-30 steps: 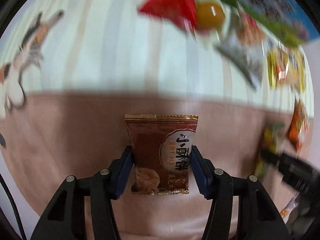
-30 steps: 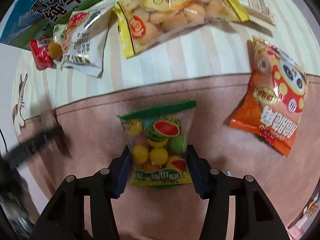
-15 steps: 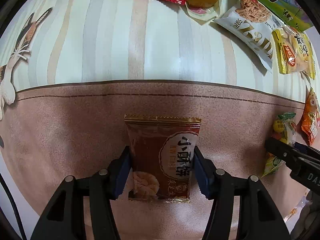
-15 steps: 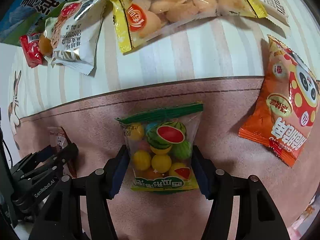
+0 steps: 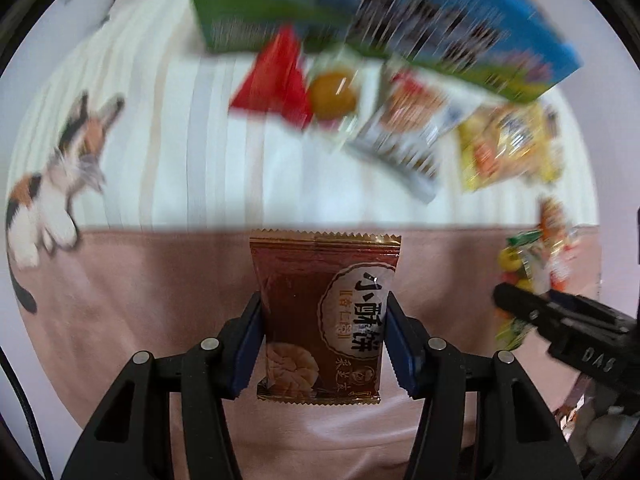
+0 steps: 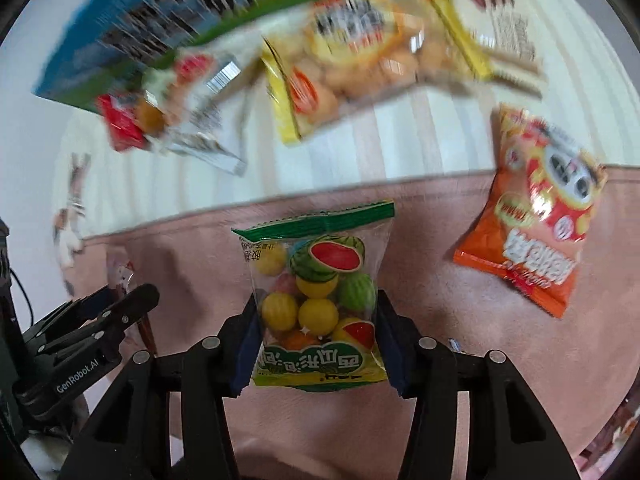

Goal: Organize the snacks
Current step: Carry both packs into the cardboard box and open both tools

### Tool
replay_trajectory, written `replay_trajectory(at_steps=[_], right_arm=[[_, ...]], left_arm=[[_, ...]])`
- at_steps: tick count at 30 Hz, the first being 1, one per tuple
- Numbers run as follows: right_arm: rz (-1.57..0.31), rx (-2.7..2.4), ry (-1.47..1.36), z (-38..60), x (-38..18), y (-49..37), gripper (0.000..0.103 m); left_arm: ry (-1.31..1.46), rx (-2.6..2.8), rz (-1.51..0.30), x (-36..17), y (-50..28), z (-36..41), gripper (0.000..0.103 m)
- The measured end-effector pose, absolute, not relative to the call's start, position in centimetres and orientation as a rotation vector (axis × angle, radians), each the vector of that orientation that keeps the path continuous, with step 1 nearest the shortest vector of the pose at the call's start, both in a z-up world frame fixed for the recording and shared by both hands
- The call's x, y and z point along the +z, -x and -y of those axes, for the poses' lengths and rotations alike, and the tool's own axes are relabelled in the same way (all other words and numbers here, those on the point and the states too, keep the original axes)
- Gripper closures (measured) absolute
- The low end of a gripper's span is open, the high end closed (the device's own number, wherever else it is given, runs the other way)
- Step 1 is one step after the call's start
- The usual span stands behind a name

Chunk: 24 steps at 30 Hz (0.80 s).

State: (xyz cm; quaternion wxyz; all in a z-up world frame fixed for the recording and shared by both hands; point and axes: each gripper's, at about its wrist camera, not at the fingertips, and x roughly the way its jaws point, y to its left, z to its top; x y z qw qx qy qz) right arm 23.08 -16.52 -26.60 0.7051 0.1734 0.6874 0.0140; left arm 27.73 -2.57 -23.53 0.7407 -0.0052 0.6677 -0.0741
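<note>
My left gripper (image 5: pixel 322 340) is shut on a brown pastry packet (image 5: pixel 322 316) and holds it above the pink cloth. My right gripper (image 6: pixel 316 340) is shut on a clear bag of fruit-shaped gum balls (image 6: pixel 318 300) with a green top. The right gripper and its bag also show at the right of the left wrist view (image 5: pixel 560 320). The left gripper shows at the lower left of the right wrist view (image 6: pixel 80 340).
Snacks lie in a row on the striped cloth: a red packet (image 5: pixel 276 80), an orange jelly cup (image 5: pixel 332 90), a white cookie packet (image 5: pixel 408 132), a yellow biscuit bag (image 6: pixel 352 60). An orange panda bag (image 6: pixel 540 208) lies right. A blue-green milk carton box (image 5: pixel 400 20) stands behind.
Both views have pulled back and tilted up, now blurred by motion; more of the milk box and the far row shows. Both packets stay gripped.
</note>
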Motion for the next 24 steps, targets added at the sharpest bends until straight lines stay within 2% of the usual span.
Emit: replay_trajectory(at_steps=[10,13,18,24], right_arm=[[-1.302,0.13,-0.373,17.3,-14.8,-27.9,0.049],[-1.253,0.142,-0.374,18.0,-12.3,-30.4,0.049],[-1.193,0.103,-0.341,19.6,-10.5,-36.8,0.049],[-1.212,0.023,-0.274,20.9,-11.9,-45.7,0.049]], left_arm=[[0.04,-0.307,-1.241,-11.1,-33.2,4.7,0.05],[0.035,-0.328,-1.196,-8.9,-35.1,4.7,0.05],[0.012,-0.312,-1.161,-7.2,-41.2,5.6,0.05],[-0.019,-0.223,-1.202,-9.2,-50.1,4.8,0.05]])
